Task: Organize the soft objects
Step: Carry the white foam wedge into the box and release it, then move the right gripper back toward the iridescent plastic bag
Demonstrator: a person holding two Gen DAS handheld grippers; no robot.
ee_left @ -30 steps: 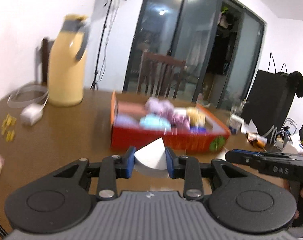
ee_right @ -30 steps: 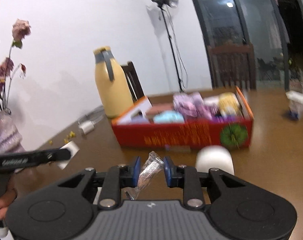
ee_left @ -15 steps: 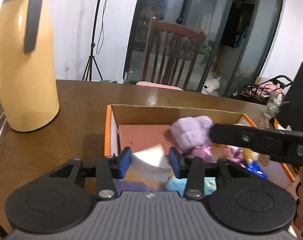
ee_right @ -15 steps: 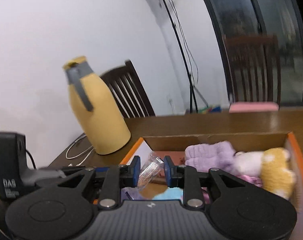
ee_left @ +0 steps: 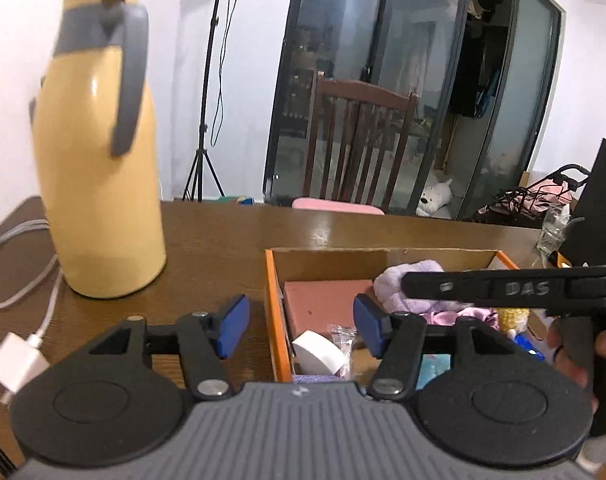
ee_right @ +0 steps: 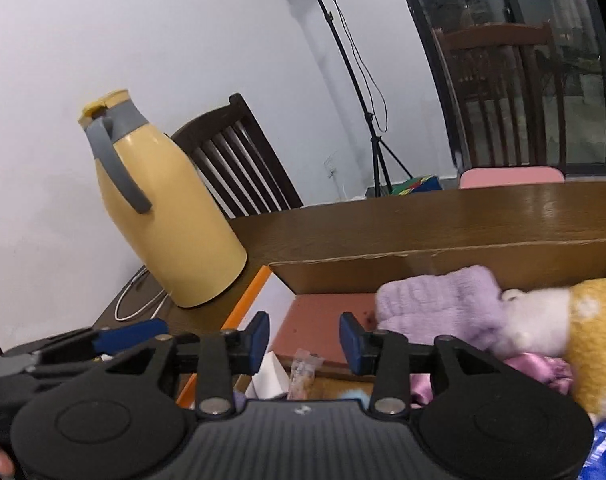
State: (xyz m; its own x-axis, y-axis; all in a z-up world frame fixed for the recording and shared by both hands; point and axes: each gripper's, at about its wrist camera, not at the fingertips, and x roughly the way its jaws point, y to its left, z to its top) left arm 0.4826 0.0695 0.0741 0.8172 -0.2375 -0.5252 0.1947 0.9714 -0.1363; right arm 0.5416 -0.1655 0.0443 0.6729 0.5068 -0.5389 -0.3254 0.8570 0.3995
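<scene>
Hovering over the orange-rimmed cardboard box [ee_left: 271, 280] on the brown wooden worktop [ee_left: 207, 240], both grippers are letting go. Left gripper [ee_left: 299, 326] fingers are spreading, nothing pinched; the white foam wedge [ee_left: 318, 354] lies in the box below. Right gripper [ee_right: 304, 338] fingers are opening too, and the crinkly clear plastic packet [ee_right: 303, 372] sits beside the wedge.

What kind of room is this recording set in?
Most likely a home dining area: a wooden table with wooden chairs drawn up, a yellow jug on it, and glass sliding doors behind.
</scene>
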